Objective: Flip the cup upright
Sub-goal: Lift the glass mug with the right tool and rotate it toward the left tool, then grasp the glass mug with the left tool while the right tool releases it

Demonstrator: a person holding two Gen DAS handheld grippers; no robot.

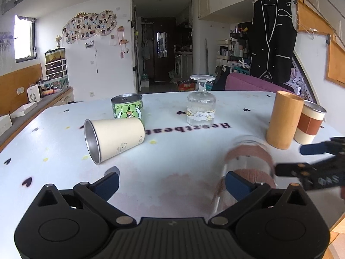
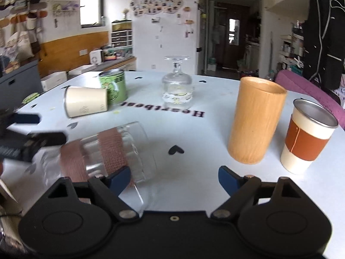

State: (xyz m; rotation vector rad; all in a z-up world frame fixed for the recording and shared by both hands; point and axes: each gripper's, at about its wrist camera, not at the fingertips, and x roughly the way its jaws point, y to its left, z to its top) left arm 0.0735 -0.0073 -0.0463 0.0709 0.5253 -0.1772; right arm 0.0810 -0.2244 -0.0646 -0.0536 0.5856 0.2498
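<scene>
While the clear ribbed glass cup w/ two brown bands (image 2: pixel 103 155) lies tilted on the white table (image 2: pixel 194 142), blurred, both left gripper (image 1: pixel 171 182) & right gripper (image 2: pixel 174 178) are spread wide, gripping nothing.

Home: photo wall (image 1: pixel 89 27), hung jacket (image 1: pixel 272 36).

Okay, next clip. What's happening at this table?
A person with two handheld grippers is righting tipped cups. Both the left gripper and the right gripper are open, flanking a clear glass with brown bands, which lies on its side and looks blurred. A cream cup also lies tipped; the stemmed glass stands inverted.
</scene>
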